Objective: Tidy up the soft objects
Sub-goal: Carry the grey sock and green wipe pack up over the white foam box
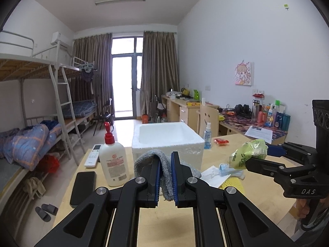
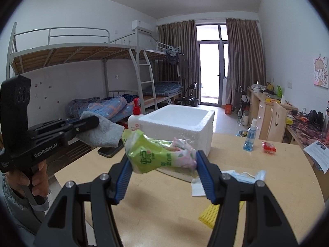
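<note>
I'm looking across a pale wooden table (image 1: 257, 189) in a dorm room: metal bunk beds (image 2: 82, 51) fill the left of both views, brown curtains (image 1: 160, 70) frame a bright glass door at centre, and a cluttered desk (image 1: 236, 121) runs along the white wall on the right.

At mid-frame on the table sits a white foam box (image 1: 167, 142), open at the top; what I can see of its inside is bare white. A lotion pump bottle (image 1: 114, 160) stands just left of it, with a remote (image 1: 94, 158) and a dark phone (image 1: 83, 187) at lower left. A blue spray bottle (image 2: 249, 138) and a red packet (image 2: 269, 146) lie to the right of the box.

My left gripper (image 1: 165, 178) is clenched on a grey cloth (image 1: 162, 173), held above the table in front of the box. My right gripper (image 2: 163, 174) grasps a green tissue pack (image 2: 156, 154) across its width, also lifted before the box. Below it lie a blue face mask (image 2: 248, 176) and a yellow mesh piece (image 2: 211, 216).
</note>
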